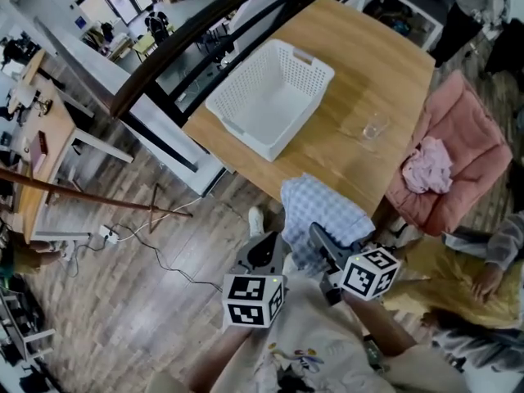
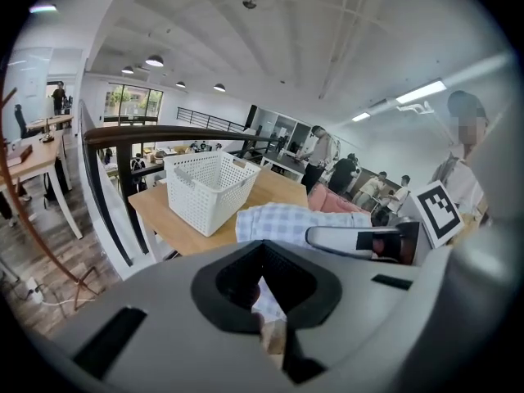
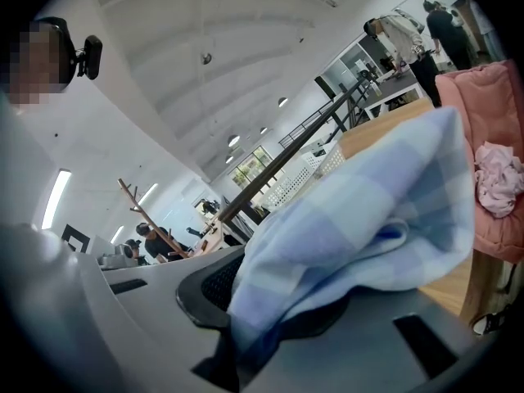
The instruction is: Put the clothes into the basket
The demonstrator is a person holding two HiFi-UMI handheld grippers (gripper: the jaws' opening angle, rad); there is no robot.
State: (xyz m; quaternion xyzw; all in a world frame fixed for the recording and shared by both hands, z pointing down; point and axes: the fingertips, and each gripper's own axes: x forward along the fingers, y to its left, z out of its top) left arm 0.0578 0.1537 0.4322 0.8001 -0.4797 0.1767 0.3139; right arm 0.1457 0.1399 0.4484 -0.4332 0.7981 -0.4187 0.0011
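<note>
The white perforated basket [image 1: 270,97] stands empty on the wooden table [image 1: 360,64]; it also shows in the left gripper view [image 2: 209,188]. A blue checked cloth [image 1: 323,210] hangs at the table's near edge, and my right gripper [image 1: 318,237] is shut on it. In the right gripper view the cloth [image 3: 360,219] bunches out of the jaws of the right gripper [image 3: 246,334] and hides much of the table. My left gripper [image 1: 264,250] is beside it to the left, below the table edge. Its jaws [image 2: 270,334] look shut with nothing between them. A pink garment [image 1: 427,166] lies on the pink chair [image 1: 458,121].
A clear glass [image 1: 375,128] stands on the table right of the basket. A person's hand [image 1: 485,281] rests at the lower right. Cables [image 1: 123,236] and a wooden pole [image 1: 82,191] cross the floor at left. A dark railing [image 1: 196,31] runs behind the table.
</note>
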